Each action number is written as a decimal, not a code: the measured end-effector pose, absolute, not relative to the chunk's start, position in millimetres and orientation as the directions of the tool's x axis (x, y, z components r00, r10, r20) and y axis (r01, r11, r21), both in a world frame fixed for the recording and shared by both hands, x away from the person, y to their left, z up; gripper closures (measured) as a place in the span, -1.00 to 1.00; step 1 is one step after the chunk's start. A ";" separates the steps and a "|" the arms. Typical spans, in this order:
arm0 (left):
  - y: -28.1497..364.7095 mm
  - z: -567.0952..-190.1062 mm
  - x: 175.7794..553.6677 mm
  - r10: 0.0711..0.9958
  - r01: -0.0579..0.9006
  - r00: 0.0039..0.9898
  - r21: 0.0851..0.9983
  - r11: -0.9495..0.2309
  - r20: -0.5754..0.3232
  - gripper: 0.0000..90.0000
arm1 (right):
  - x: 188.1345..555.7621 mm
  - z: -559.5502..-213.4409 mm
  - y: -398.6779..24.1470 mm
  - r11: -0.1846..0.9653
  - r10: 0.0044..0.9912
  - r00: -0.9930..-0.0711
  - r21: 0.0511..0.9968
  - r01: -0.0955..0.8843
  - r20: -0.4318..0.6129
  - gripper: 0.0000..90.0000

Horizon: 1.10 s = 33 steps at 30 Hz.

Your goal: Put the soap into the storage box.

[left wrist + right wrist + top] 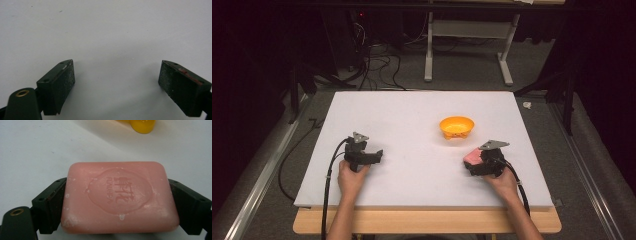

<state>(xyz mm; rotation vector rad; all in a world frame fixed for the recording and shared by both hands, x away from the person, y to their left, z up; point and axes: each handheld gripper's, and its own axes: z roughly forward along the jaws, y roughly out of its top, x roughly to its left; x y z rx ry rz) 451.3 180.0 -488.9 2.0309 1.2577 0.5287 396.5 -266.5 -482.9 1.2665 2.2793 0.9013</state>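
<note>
A pink bar of soap (120, 197) with an embossed stamp sits between the jaws of my right gripper (117, 202), which is shut on its two short ends. In the high view the soap (472, 157) and right gripper (477, 162) are at the table's front right. An orange bowl (456, 126) stands a short way beyond them, and its yellow-orange edge (141, 125) shows at the top of the right gripper view. My left gripper (377, 155) rests at the front left, open, with bare white table between its pads (66, 80).
The white board (412, 115) covers a wooden table whose front edge (427, 222) lies near the person's forearms. Cables trail from both grippers. Beyond the far edge are a metal stand (467, 45) and cables on the floor.
</note>
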 end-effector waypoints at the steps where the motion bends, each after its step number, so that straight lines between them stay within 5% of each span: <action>1: 180.0 -488.9 451.3 0.893 0.616 0.450 0.728 -0.301 -0.012 -0.69 | 396.5 -482.9 -266.5 0.388 0.853 -0.521 0.692 0.609 -0.019 -0.73; 33: 180.1 -488.8 451.5 0.893 0.617 0.450 0.728 -0.300 -0.013 -0.69 | 386.5 -459.9 -264.6 0.323 0.835 -0.546 0.744 0.586 0.068 -0.70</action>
